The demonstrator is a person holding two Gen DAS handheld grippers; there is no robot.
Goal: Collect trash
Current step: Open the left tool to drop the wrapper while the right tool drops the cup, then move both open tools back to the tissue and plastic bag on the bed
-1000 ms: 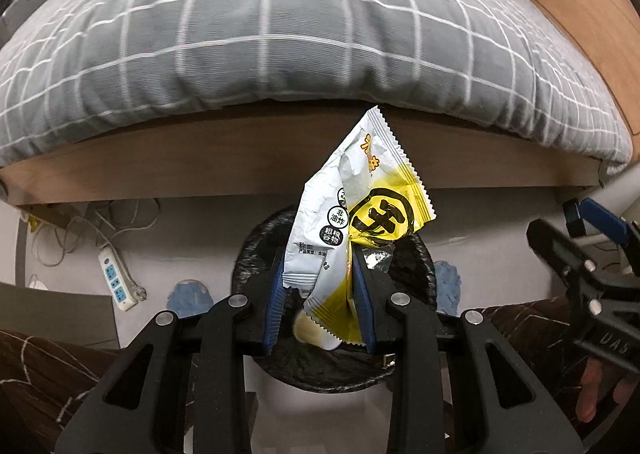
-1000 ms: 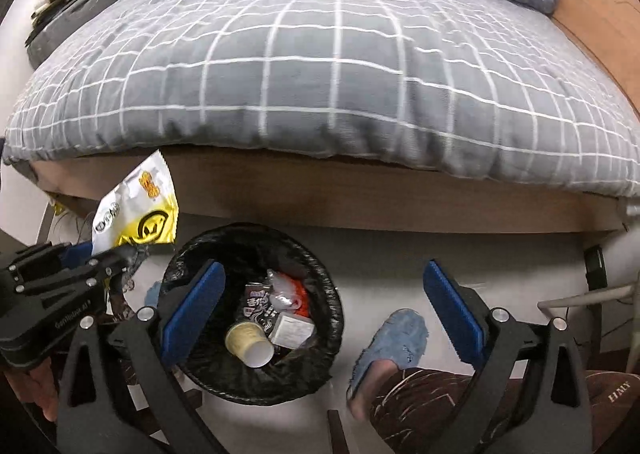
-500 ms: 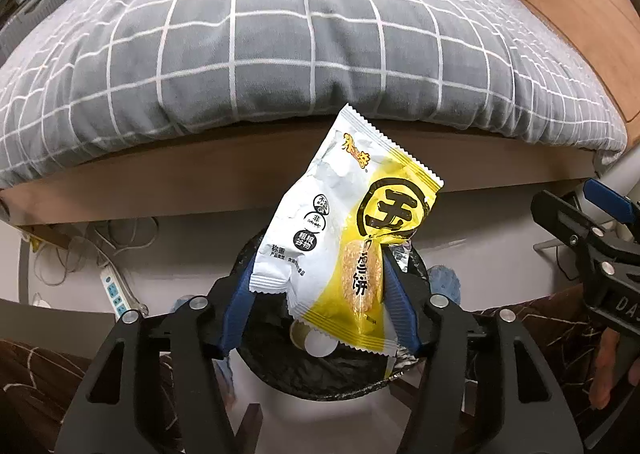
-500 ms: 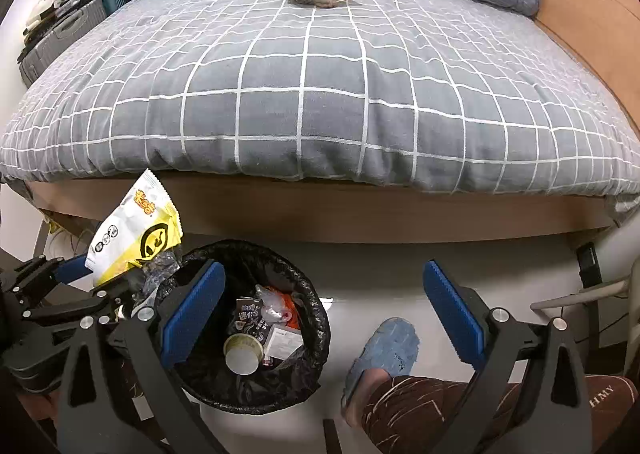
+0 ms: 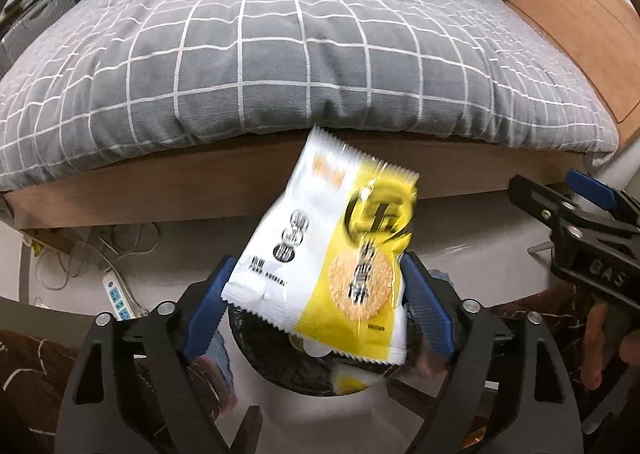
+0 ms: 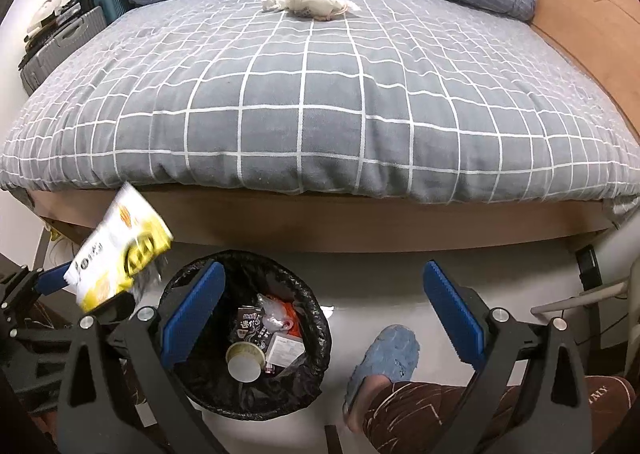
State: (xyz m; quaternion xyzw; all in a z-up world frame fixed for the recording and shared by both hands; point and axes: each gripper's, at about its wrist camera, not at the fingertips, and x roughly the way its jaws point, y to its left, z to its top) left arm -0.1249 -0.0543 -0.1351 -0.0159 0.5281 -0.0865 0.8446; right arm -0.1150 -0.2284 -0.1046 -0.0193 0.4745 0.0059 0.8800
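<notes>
The white-and-yellow snack wrapper (image 5: pixel 332 254) is blurred and sits between the spread blue pads of the left gripper (image 5: pixel 316 302), directly above the black-lined trash bin (image 6: pixel 248 338); whether it touches either pad cannot be told. The right gripper (image 6: pixel 324 318) is spread wide with nothing between its pads, just right of the bin, which contains a paper cup (image 6: pixel 244 364) and packaging. Beyond the bin stands the bed with its grey checked duvet (image 6: pixel 320 94), and a blue slipper (image 6: pixel 388 358) lies on the floor to the bin's right.

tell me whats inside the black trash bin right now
The right wrist view shows the black trash bin holding a paper cup, a dark snack packet, a white carton and orange wrapping. Anything beneath these is hidden.
</notes>
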